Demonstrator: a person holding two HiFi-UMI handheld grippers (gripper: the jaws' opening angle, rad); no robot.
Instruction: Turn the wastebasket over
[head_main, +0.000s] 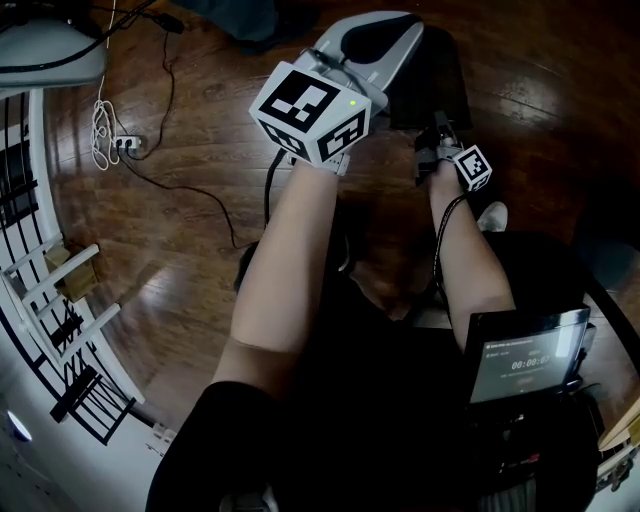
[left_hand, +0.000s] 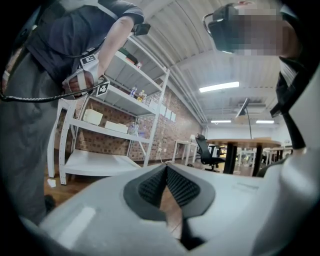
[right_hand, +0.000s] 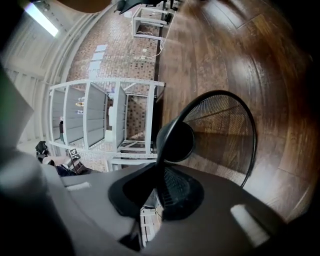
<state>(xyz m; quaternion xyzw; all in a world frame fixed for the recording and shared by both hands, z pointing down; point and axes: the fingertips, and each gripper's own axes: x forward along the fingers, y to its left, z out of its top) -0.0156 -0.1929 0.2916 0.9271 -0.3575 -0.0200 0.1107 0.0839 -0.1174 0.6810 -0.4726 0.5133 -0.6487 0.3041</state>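
So my right claw (right_hand: 161, 172) is clamped down on the thin rim of the black mesh wastebasket (right_hand: 225, 130). From that gripper's view I'm looking straight into its open mouth, solid bottom at the far end, wooden floor (right_hand: 280, 65) behind it. Can't tell if it's touching the floor. Left claw (left_hand: 166, 170) has its tips pinched together on nothing, pointing at white shelves (left_hand: 120, 125).
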